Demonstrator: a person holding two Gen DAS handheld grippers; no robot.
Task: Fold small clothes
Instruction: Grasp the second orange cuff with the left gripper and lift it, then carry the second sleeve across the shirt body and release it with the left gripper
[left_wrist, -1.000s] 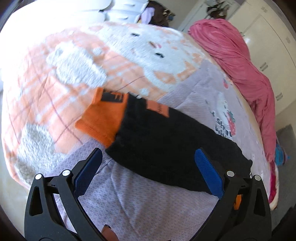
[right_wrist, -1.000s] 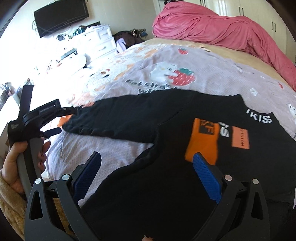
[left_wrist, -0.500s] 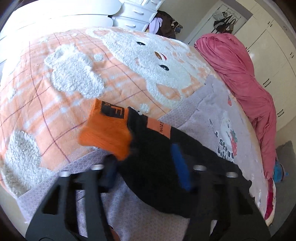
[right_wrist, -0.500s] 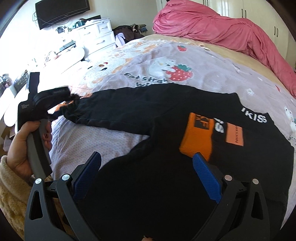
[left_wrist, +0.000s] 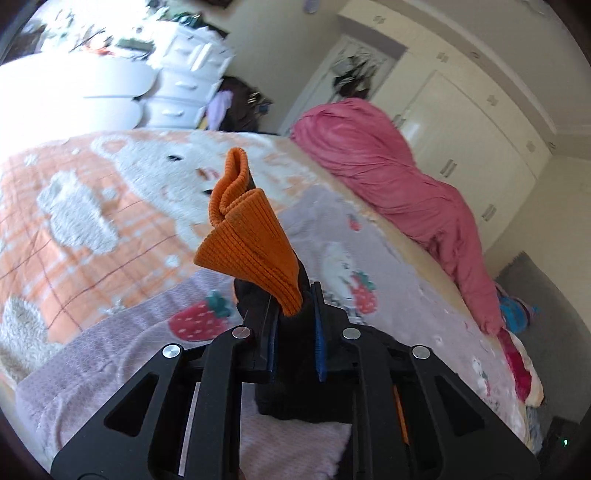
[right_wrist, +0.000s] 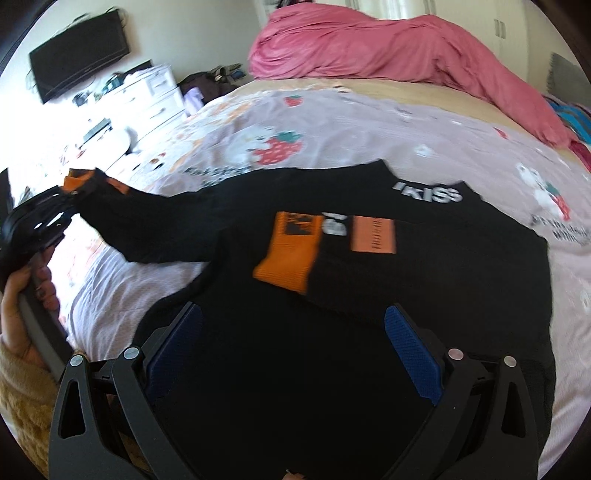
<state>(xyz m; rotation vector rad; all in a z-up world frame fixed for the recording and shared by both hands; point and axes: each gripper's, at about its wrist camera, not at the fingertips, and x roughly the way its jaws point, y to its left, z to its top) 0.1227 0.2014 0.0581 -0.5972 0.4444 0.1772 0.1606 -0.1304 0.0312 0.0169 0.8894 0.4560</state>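
A small black sweater (right_wrist: 424, 266) with orange cuffs lies spread on the bed. One sleeve is folded across its chest, its orange cuff (right_wrist: 290, 251) lying flat. My left gripper (left_wrist: 293, 314) is shut on the other sleeve; that sleeve's orange cuff (left_wrist: 247, 236) sticks up between the jaws, lifted off the bed. It also shows in the right wrist view (right_wrist: 55, 214) at the far left, sleeve (right_wrist: 159, 229) stretched out from it. My right gripper (right_wrist: 291, 332) is open and empty above the sweater's lower part.
The bed has a lilac strawberry-print cover (right_wrist: 332, 125) and an orange plaid bear blanket (left_wrist: 74, 206). A pink duvet (left_wrist: 388, 177) is heaped along the far edge. White drawers (left_wrist: 184, 85) and a wall television (right_wrist: 79, 51) stand beyond the bed.
My left gripper has closed on the sleeve near its orange cuff and lifted it off the bed. My right gripper stays open over the sweater, shifted slightly.
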